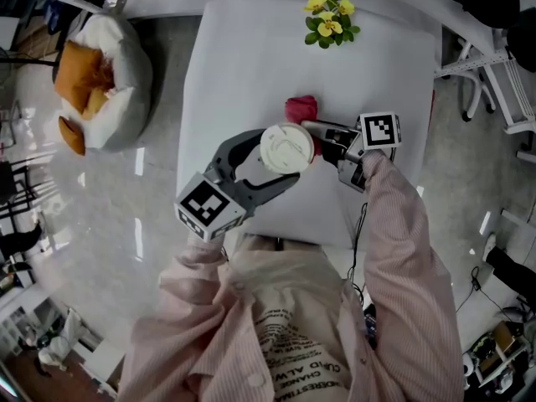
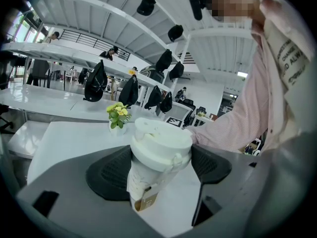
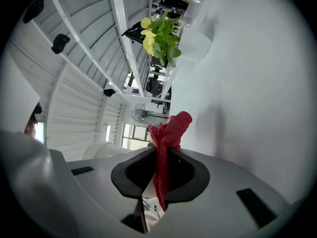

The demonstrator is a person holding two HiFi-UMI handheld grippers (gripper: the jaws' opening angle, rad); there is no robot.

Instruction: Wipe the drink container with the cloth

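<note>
My left gripper (image 1: 276, 162) clamps white cup (image 1: 286, 147) above table (image 1: 226, 74); right gripper (image 1: 316, 132) pinches red cloth (image 1: 301, 108) beside cup.

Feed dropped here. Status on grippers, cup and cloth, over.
Left gripper shut on cup. Right gripper shut on cloth, beside cup, contact unclear. Flowers at far table edge, out of the way.

drink container (image 2: 159, 151) – smooth matt white plastic lid, red cloth (image 3: 171, 130) – coarse open weave, glossy pale floor (image 1: 109, 224)
</note>
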